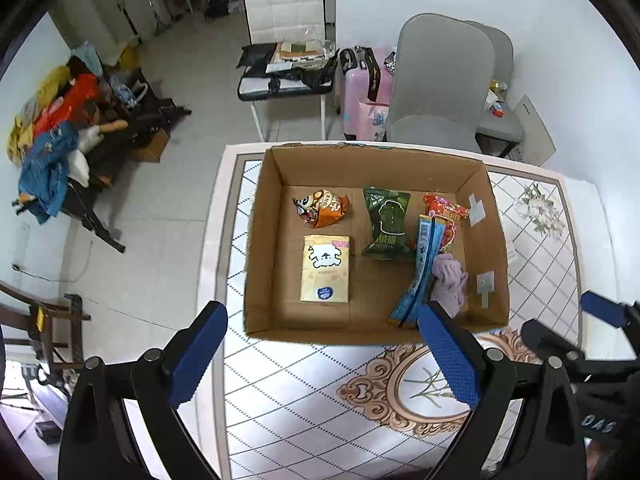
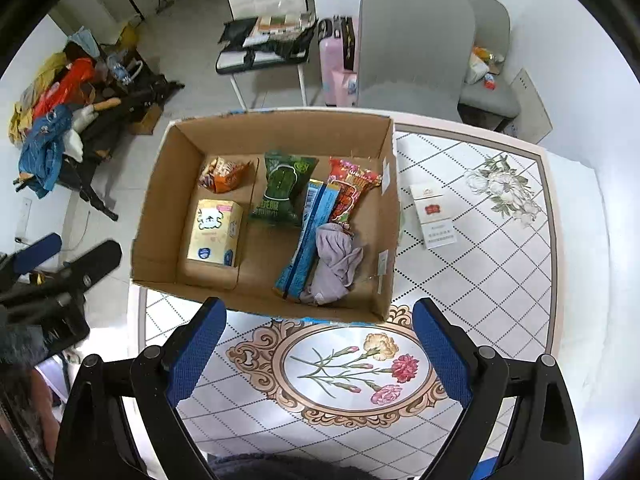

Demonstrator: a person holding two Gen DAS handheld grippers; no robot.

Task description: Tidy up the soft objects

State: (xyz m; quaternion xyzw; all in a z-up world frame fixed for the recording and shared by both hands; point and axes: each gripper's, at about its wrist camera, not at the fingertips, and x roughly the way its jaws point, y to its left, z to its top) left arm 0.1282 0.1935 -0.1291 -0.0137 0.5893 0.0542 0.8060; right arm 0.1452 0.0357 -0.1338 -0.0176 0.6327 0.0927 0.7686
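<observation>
An open cardboard box (image 1: 260,240) (image 2: 156,224) sits on the patterned table. Inside lie an orange snack bag (image 1: 324,208) (image 2: 224,176), a yellow tissue pack (image 1: 325,270) (image 2: 214,232), a green packet (image 1: 386,224) (image 2: 282,190), a blue packet (image 1: 418,272) (image 2: 306,240), a red packet (image 1: 444,210) (image 2: 350,190) and a crumpled lilac cloth (image 1: 450,280) (image 2: 336,268). My left gripper (image 1: 320,348) is open and empty, just in front of the box's near wall. My right gripper (image 2: 320,344) is open and empty, also before the near wall.
A white and red cigarette pack (image 2: 434,216) lies on the table right of the box. Grey chairs (image 1: 440,80) stand behind the table, a white chair (image 1: 284,40) with clutter farther back. The table's left edge (image 1: 208,280) drops to the floor.
</observation>
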